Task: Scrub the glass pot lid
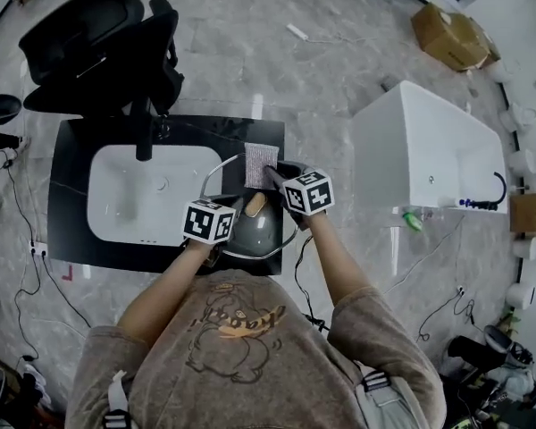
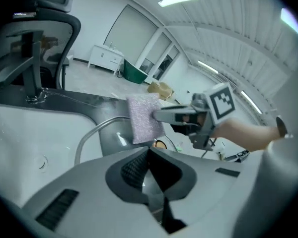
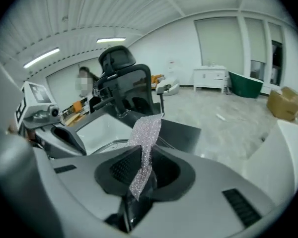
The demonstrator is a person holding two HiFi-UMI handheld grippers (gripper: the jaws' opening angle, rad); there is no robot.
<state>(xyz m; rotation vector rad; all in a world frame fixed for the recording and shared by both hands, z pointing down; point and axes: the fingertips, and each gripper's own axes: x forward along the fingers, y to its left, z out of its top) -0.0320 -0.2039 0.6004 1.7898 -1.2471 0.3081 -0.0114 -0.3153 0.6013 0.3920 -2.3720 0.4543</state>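
Glass pot lid (image 1: 255,232) rim clamped in L gripper (image 2: 150,180) jaws; R gripper (image 3: 139,182) jaws pinch scrub pad (image 3: 146,133).

No readable words, brands or numbers anywhere. Marker cubes on left gripper (image 1: 230,209) and right gripper (image 1: 272,175) carry black-and-white square codes only, no letters or digits; same on the right one's cube in left gripper view. Shirt print (image 1: 237,322), 6 o'clock in head view: cartoon graphic with some lettering, too blurred to read. Cardboard box (image 1: 449,36), 1 o'clock: no legible print. Red mark (image 1: 67,273) on floor, 8 o'clock: plain L-shaped corner, no text
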